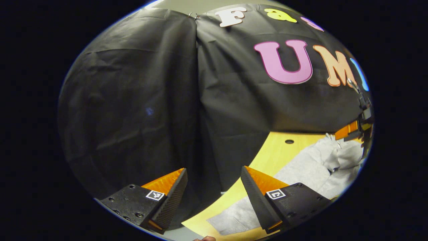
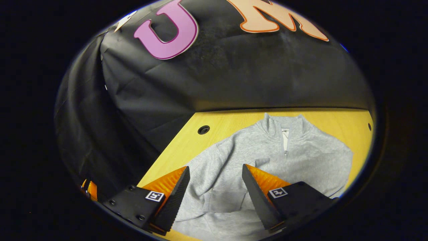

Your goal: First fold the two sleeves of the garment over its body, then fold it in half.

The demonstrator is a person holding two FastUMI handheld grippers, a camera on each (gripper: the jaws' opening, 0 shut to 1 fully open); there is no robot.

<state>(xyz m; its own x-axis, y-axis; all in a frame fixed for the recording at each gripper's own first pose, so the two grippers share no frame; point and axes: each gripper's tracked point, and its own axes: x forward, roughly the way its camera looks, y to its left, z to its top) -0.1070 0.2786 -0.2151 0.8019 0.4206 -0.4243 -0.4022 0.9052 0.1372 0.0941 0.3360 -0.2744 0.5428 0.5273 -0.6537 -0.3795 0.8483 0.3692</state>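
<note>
A grey zip-neck sweatshirt (image 2: 301,157) lies flat on the yellow wooden table (image 2: 234,122), collar toward the booth wall. In the right gripper view a sleeve (image 2: 214,180) seems to lie folded in over the body on the left side. My right gripper (image 2: 215,167) hovers open over the garment's lower left part, nothing between its fingers. My left gripper (image 1: 213,170) is open near the table's left edge, pointing at the wall, with the sweatshirt (image 1: 321,164) to its right and below it. The right gripper (image 1: 362,124) appears at the far right of the left gripper view.
The black cloth wall (image 2: 234,77) closes the table at the back and left. A round hole (image 2: 203,129) sits in the tabletop near the back left corner, and another small hole (image 2: 369,126) lies at the right. Bare wood (image 1: 267,154) lies beside the garment.
</note>
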